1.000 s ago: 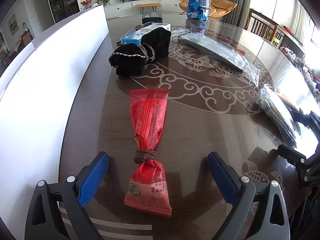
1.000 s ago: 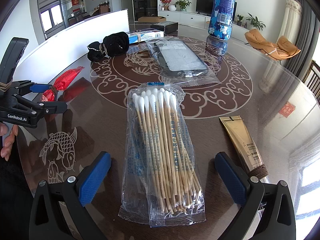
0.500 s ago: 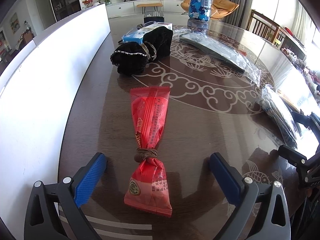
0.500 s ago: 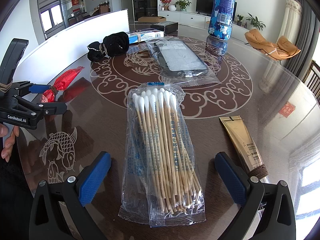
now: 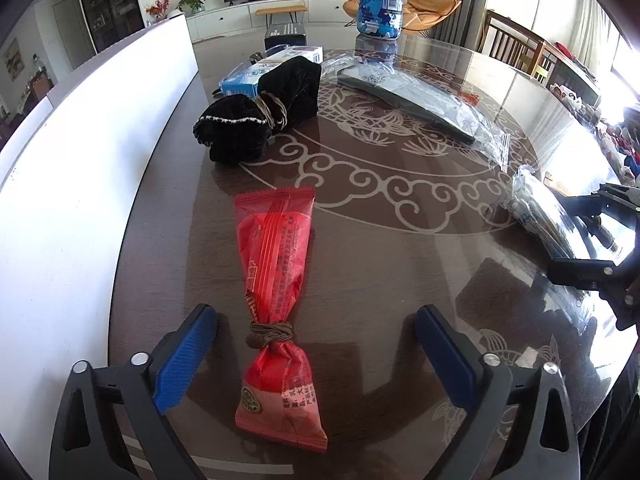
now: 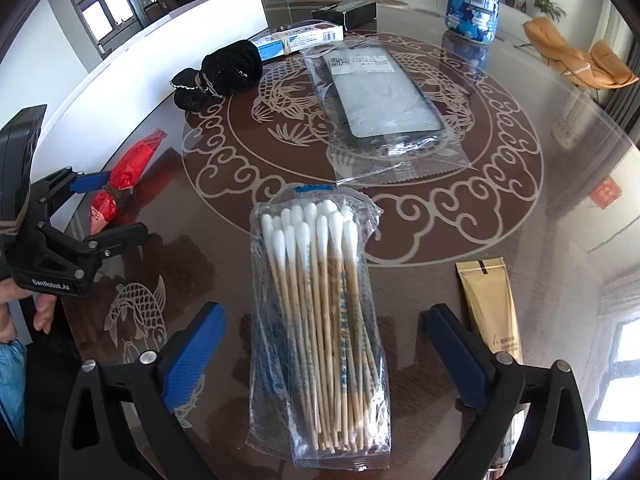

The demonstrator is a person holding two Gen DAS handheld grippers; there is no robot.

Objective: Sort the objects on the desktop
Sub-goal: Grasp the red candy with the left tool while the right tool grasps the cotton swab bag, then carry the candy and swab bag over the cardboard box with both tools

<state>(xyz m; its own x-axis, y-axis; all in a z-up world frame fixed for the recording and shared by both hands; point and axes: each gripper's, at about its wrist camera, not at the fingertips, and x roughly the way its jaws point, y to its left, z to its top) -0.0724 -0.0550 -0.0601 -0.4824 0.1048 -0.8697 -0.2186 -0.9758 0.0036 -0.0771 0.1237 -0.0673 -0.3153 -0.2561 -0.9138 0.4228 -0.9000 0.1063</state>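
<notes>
Red crinkly snack packet (image 5: 276,312) between spread, just-narrowing left gripper (image 5: 316,356) jaws near table's (image 5: 400,264) edge, untouched, clear cotton-swab bag (image 6: 320,320) likewise inside released right gripper (image 6: 326,364)

The jaws of the left gripper (image 5: 316,344) have just been closed a little around the red snack packet (image 5: 276,292), which is not yet touched. The jaws of the right gripper (image 6: 326,344) have been narrowed too and brought forward over the bag of cotton swabs (image 6: 320,320), also untouched.
</notes>
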